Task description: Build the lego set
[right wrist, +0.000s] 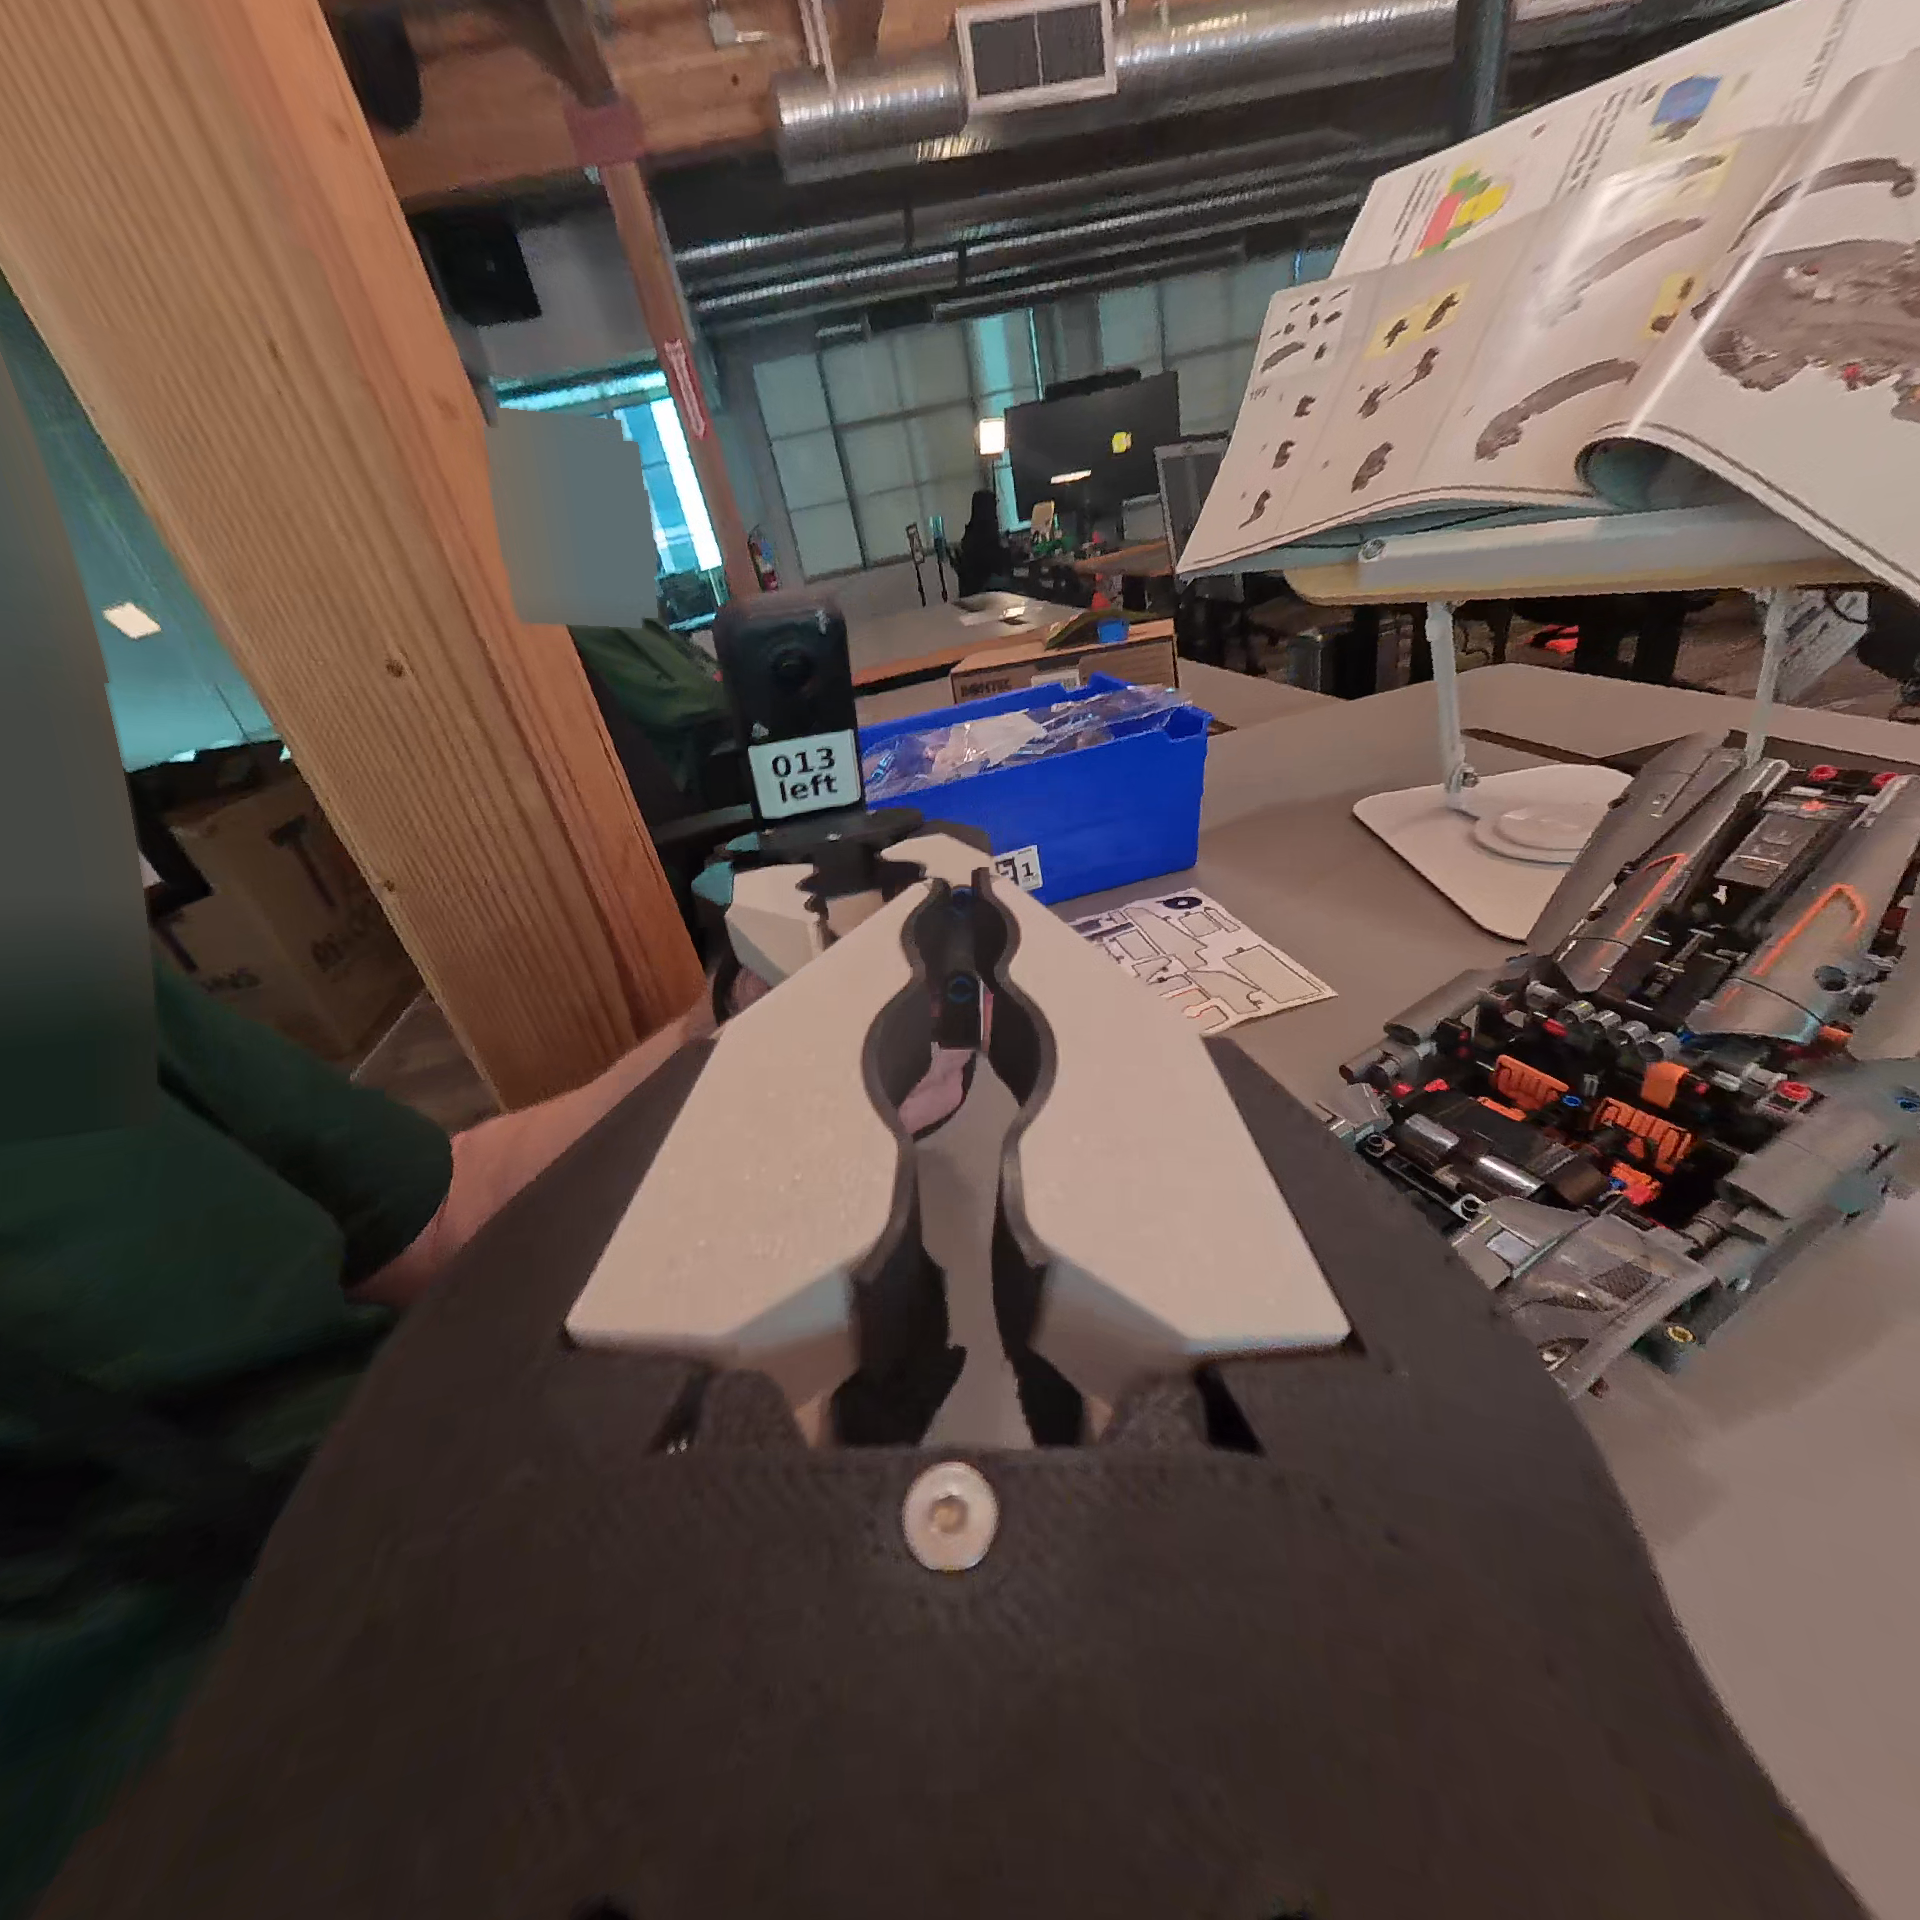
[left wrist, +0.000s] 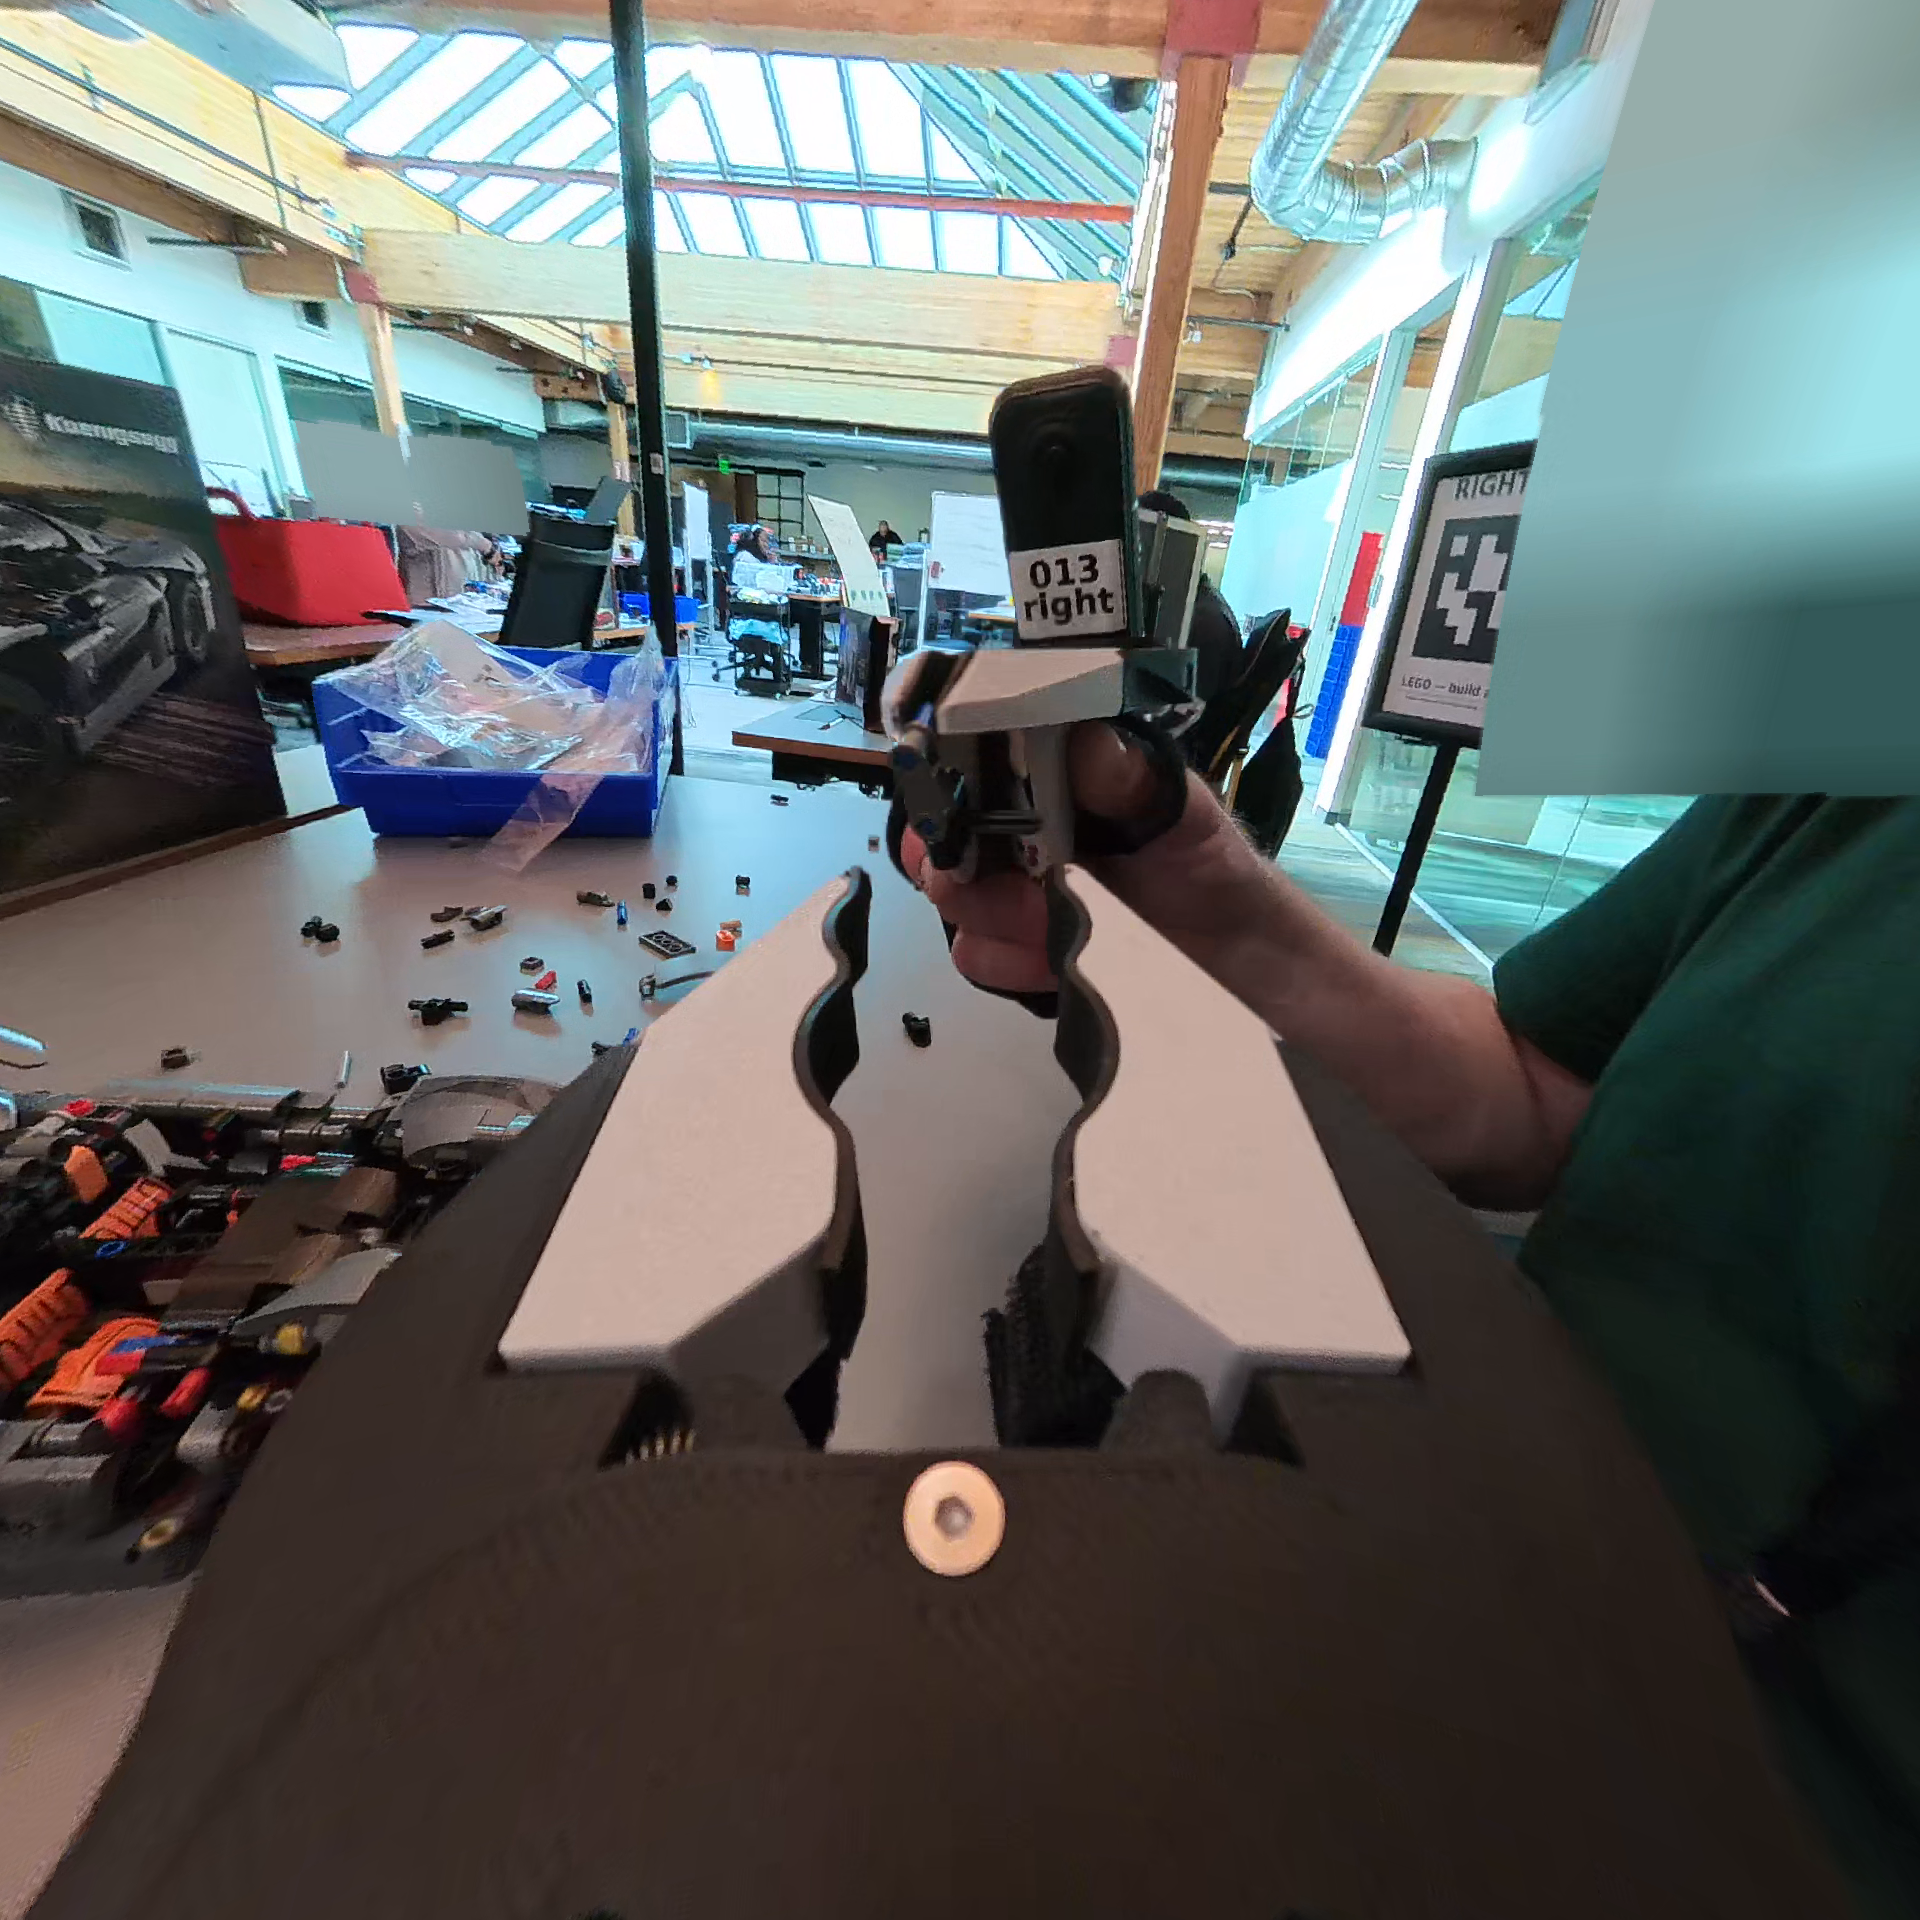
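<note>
My right gripper (right wrist: 961,904) is shut on a small black lego piece with blue pins (right wrist: 956,987), held in the air above the table. In the left wrist view the right gripper (left wrist: 935,748), in a person's hand, hovers just beyond my left fingertips with the piece (left wrist: 925,810) in it. My left gripper (left wrist: 956,904) is open and empty; it also shows in the right wrist view (right wrist: 831,894), facing the right one. The part-built grey, black and orange lego car (right wrist: 1662,1039) lies on the table, at the lower left in the left wrist view (left wrist: 156,1299).
Several loose small lego pieces (left wrist: 540,966) are scattered on the grey table (left wrist: 260,987). A blue bin of plastic bags (left wrist: 499,748) stands behind. An open instruction booklet (right wrist: 1558,312) rests on a white stand (right wrist: 1486,821). A sticker sheet (right wrist: 1205,956) lies nearby. A wooden post (right wrist: 312,520) rises at left. Left and right tips are no more than a few centimetres apart.
</note>
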Demonstrator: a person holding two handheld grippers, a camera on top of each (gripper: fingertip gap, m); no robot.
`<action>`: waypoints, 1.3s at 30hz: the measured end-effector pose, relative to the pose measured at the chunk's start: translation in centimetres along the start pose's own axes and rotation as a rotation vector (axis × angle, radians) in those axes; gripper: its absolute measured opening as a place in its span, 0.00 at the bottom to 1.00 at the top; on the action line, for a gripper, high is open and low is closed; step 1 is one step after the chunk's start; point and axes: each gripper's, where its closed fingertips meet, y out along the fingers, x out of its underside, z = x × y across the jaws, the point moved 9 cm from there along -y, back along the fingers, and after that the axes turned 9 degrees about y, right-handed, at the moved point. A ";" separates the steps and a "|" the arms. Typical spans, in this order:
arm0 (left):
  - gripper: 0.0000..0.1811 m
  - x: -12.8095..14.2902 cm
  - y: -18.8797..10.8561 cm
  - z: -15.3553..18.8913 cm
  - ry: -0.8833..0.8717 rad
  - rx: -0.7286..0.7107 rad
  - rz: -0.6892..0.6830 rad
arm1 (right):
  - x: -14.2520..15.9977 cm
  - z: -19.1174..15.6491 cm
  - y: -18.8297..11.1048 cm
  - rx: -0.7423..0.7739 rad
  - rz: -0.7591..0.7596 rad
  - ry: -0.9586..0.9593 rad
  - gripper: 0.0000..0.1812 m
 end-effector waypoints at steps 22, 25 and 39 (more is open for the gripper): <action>0.03 1.8 3.8 2.8 0.061 0.196 -0.156 | 2.4 -2.7 -2.6 0.014 -0.160 -0.046 0.07; 0.03 2.7 4.9 3.4 0.087 0.253 -0.249 | 3.3 -3.4 -3.5 0.057 -0.281 -0.099 0.03; 0.00 4.9 6.5 2.4 0.123 0.103 -0.394 | 3.7 4.1 -13.1 0.537 -0.294 -0.037 0.03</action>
